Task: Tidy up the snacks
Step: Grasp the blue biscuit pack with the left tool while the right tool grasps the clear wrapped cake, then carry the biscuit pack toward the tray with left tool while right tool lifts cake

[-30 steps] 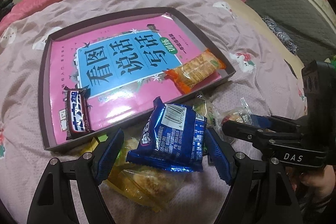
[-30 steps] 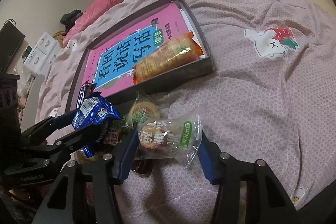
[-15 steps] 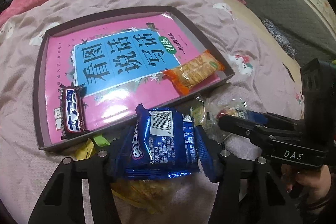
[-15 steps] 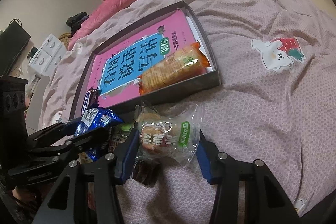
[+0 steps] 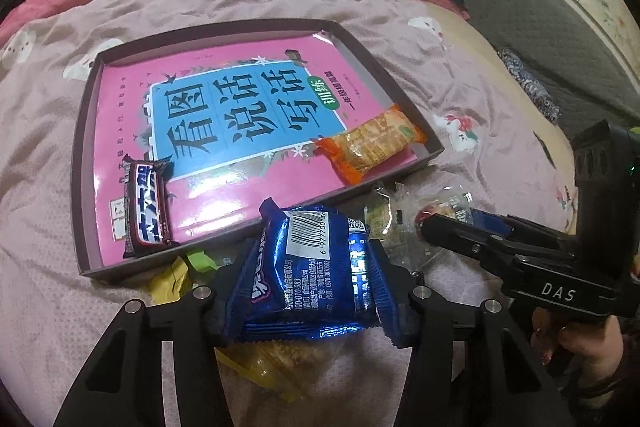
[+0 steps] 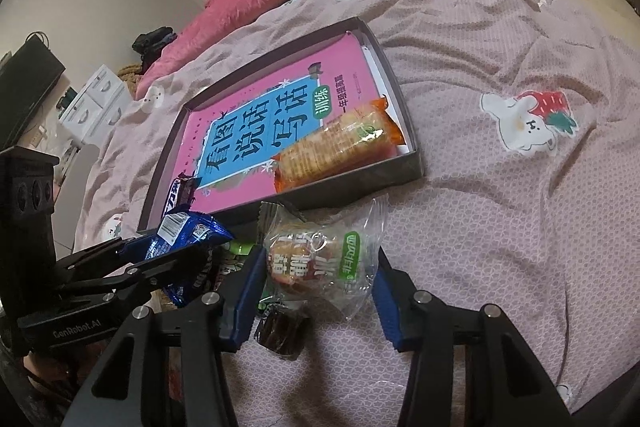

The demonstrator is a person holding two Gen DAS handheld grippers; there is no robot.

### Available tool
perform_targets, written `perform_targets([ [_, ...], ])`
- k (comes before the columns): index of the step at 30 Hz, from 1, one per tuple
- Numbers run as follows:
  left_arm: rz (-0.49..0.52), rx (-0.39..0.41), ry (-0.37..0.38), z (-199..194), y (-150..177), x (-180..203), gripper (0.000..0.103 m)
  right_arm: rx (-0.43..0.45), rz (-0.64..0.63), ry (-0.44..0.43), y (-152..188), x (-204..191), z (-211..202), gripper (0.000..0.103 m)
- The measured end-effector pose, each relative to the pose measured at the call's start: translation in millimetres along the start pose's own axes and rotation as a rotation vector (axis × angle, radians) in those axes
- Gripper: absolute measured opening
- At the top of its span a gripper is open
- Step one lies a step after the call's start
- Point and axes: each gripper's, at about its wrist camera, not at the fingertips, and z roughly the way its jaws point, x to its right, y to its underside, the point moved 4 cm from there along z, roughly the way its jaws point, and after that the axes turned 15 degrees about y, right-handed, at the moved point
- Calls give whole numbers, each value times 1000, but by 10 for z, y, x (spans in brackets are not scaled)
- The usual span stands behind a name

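Tray [image 5: 82, 163] — two snacks [image 5: 146, 205] inside

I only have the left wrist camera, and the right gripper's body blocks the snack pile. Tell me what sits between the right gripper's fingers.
Observer: A clear plastic-wrapped round pastry with a green label lies between the open fingers of the right gripper.
Operator: Report anything near that pack.
Observer: A small dark brown wrapped sweet lies at its near edge, close to the gripper's left finger.
Operator: Check beneath my own gripper.
Observer: Under the left gripper, shut on the blue foil packet, lies a dark wrapper with white lettering.
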Motion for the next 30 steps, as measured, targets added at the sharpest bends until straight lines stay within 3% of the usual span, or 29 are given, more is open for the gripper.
perform_targets([
  [30,-22,106,18,-436,-100,35,55,171,-120,30,-117,-185,-329,50],
])
